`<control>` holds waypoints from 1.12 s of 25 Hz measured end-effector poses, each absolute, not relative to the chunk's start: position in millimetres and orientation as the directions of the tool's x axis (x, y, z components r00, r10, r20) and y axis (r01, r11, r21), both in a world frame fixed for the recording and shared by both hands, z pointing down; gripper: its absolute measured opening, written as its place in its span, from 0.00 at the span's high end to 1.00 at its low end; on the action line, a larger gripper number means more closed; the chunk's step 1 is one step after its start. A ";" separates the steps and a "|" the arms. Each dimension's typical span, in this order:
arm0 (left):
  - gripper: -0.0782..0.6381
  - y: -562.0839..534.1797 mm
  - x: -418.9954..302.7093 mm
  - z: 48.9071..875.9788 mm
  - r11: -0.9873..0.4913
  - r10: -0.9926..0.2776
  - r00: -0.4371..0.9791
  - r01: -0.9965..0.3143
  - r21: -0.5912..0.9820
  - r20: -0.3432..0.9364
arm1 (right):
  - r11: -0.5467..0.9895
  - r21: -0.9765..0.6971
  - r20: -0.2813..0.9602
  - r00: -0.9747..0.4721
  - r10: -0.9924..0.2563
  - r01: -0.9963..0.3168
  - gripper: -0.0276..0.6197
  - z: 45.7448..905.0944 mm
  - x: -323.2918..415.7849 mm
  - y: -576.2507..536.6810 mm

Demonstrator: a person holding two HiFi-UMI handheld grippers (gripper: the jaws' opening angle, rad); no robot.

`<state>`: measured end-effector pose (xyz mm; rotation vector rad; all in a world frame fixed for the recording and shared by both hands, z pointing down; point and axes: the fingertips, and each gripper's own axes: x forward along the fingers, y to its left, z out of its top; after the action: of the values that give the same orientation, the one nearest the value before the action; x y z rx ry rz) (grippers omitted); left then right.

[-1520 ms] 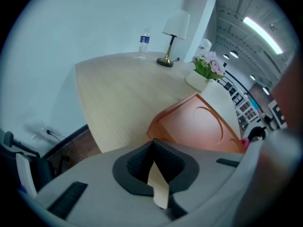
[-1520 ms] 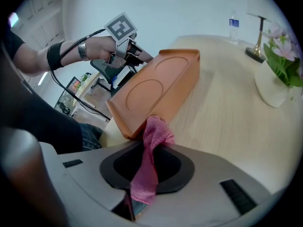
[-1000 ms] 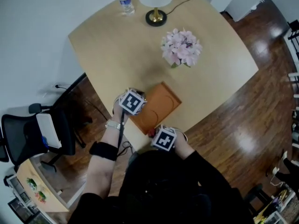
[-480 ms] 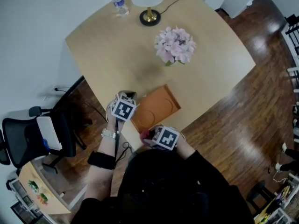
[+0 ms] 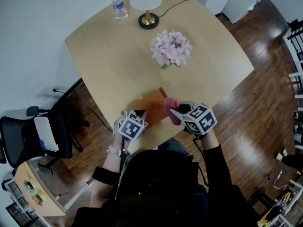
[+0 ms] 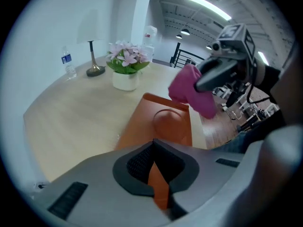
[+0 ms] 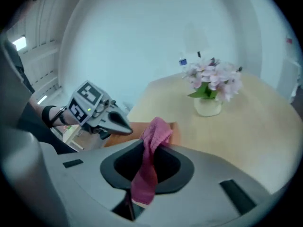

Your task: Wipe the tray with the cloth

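Tray [image 5: 150,109] on the counter's [image 5: 109,56] near edge, cloth [image 5: 171,109] now raised over its right end.
The right gripper [image 5: 176,110], before at the tray's near corner, pinches the cloth in its fingers; the left gripper [image 5: 138,112] has its fingers clamped on the tray's rim.

An office-like room: black swivel chair [image 5: 21,138], pale wooden table [image 5: 106,51], lamp [image 5: 147,4], hardwood floor [image 5: 258,108].
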<state>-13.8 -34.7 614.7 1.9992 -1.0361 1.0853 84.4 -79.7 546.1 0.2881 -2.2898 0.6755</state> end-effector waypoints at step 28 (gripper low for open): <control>0.89 -23.1 -8.3 635.3 -0.445 -0.260 0.234 -0.890 0.099 0.937 | 0.685 -0.624 0.608 -0.785 0.123 -0.376 0.87 624.9 65.4 -149.5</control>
<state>-8.3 -23.1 635.3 1.8496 -1.0561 1.2192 65.4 -149.5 624.9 0.1929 -2.2610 1.0257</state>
